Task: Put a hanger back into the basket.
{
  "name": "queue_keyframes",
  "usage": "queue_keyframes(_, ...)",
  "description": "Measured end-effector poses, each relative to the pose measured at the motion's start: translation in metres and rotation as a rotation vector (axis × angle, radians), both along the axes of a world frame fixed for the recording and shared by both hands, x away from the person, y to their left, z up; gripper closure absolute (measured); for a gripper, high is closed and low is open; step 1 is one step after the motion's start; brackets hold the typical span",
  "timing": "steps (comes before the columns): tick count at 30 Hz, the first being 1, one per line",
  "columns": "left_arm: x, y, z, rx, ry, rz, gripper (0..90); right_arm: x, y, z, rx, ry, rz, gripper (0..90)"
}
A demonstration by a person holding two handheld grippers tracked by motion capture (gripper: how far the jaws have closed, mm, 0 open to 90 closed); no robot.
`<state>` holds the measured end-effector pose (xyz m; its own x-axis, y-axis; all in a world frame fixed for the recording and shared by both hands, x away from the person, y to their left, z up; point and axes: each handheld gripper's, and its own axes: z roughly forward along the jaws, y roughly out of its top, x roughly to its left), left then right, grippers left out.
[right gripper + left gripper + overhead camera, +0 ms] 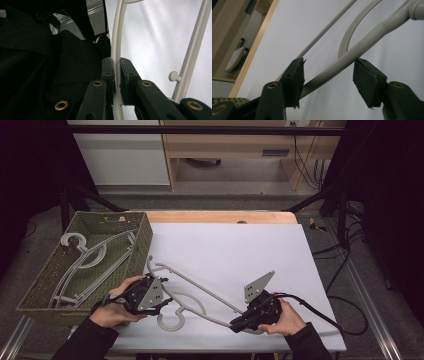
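A pale grey plastic hanger (pixel 200 292) lies on the white table sheet (pixel 240 250), hook toward the front edge. My left gripper (pixel 167 295) is at the hanger's left end, near the hook. In the left gripper view the hanger's thick arm (pixel 362 47) runs between the jaws of my left gripper (pixel 328 80); it lies against the left pad while the right pad (pixel 367 80) stands off it. My right gripper (pixel 235 324) holds the hanger's right end. In the right gripper view its jaws (pixel 117 72) are pressed on the thin curved bar (pixel 116 37).
A green woven basket (pixel 142 237) stands at the table's left with more grey hangers (pixel 90 255) inside, close to my left hand. A wooden table edge (pixel 220 216) runs behind the sheet. Cables trail from the right gripper to the floor.
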<state>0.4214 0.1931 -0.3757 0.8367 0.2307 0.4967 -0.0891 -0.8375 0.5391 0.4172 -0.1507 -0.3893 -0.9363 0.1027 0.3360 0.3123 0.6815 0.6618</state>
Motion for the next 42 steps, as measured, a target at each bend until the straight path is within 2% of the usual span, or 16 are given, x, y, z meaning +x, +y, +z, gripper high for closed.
queue_keyframes(6, 0.0, -0.001, -0.003, 0.026, -0.011, -0.012, 52.3, -0.002, 0.0, 0.001, -0.001, 0.015, 0.012, 83.1)
queue_keyframes(13, -0.001, 0.0, -0.002, 0.033, -0.012, -0.022, 55.6, -0.001, -0.002, 0.002, 0.006, -0.001, 0.021, 82.9)
queue_keyframes(14, -0.001, 0.0, -0.002, 0.032, -0.014, -0.024, 56.6, -0.002, -0.003, 0.004, 0.004, 0.01, 0.01, 82.6)
queue_keyframes(15, -0.002, 0.0, -0.002, 0.032, -0.012, -0.022, 57.7, -0.001, -0.004, 0.004, 0.014, -0.012, 0.019, 82.5)
queue_keyframes(16, -0.002, 0.0, -0.001, 0.027, -0.013, -0.022, 59.3, -0.001, -0.005, 0.006, 0.013, -0.005, 0.004, 82.4)
queue_keyframes(18, -0.002, 0.002, 0.0, 0.01, -0.007, -0.017, 62.6, 0.0, -0.008, 0.007, 0.018, -0.027, -0.006, 82.0)
queue_keyframes(23, -0.002, 0.001, 0.0, -0.002, -0.01, 0.0, 64.3, 0.003, -0.01, 0.008, 0.029, -0.02, -0.001, 81.5)
queue_keyframes(25, -0.002, 0.001, 0.0, 0.011, -0.021, 0.002, 65.8, 0.003, -0.012, 0.009, 0.047, -0.036, -0.017, 80.8)
queue_keyframes(29, -0.002, 0.003, 0.002, -0.007, -0.023, 0.012, 71.6, 0.006, -0.021, 0.012, 0.086, -0.063, -0.081, 78.2)
queue_keyframes(31, -0.003, 0.004, 0.003, -0.009, -0.013, 0.012, 73.8, 0.008, -0.024, 0.012, 0.086, -0.076, -0.115, 77.5)
queue_keyframes(35, -0.005, 0.002, 0.002, 0.003, -0.023, 0.024, 75.3, 0.012, -0.027, 0.012, 0.101, -0.101, -0.159, 75.9)
queue_keyframes(39, -0.005, 0.0, 0.002, -0.003, -0.004, 0.024, 78.1, 0.014, -0.032, 0.015, 0.107, -0.137, -0.236, 74.7)
queue_keyframes(42, -0.006, -0.002, 0.002, -0.03, 0.014, 0.022, 80.6, 0.017, -0.036, 0.016, 0.115, -0.181, -0.308, 71.5)
